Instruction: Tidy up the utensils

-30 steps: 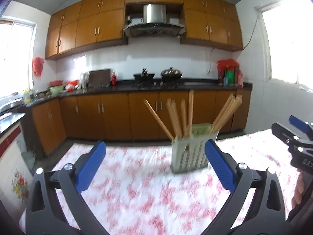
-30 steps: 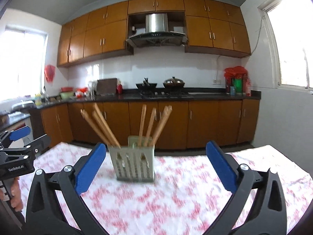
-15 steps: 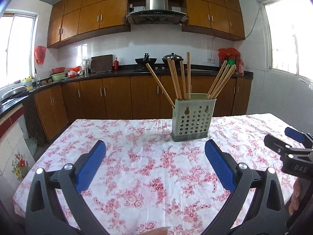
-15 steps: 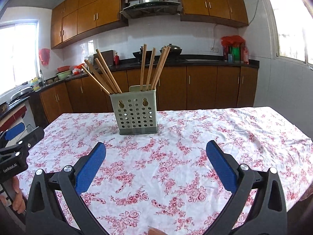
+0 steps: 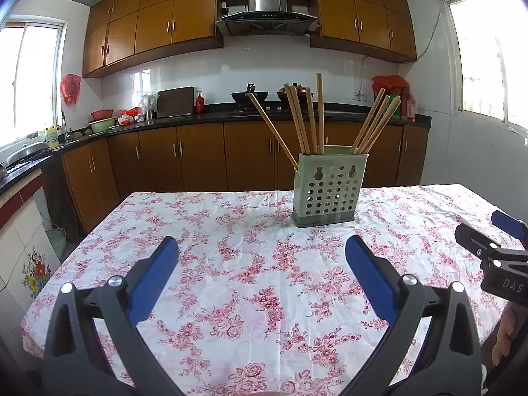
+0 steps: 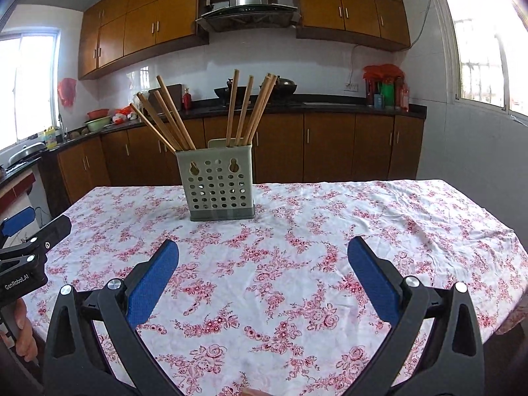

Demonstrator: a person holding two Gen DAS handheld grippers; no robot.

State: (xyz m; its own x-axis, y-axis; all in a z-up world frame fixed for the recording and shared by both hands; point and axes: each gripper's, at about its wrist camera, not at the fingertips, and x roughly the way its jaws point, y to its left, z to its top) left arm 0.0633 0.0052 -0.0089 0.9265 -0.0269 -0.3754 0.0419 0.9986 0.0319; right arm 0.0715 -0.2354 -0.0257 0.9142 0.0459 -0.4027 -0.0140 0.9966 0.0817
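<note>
A pale green perforated utensil holder stands upright on the table toward the far side; it also shows in the right wrist view. Several wooden chopsticks stand in it, fanned out in two groups. My left gripper is open and empty, above the near part of the table. My right gripper is open and empty, also back from the holder. Each gripper shows at the edge of the other's view: the right one, the left one.
The table wears a white cloth with red flowers. Behind it run brown kitchen cabinets and a dark counter with a stove and pots. Windows are at left and right.
Both views have tilted down and settled, so the holder now sits higher in frame and more tabletop shows. The jaws stay open and empty.
</note>
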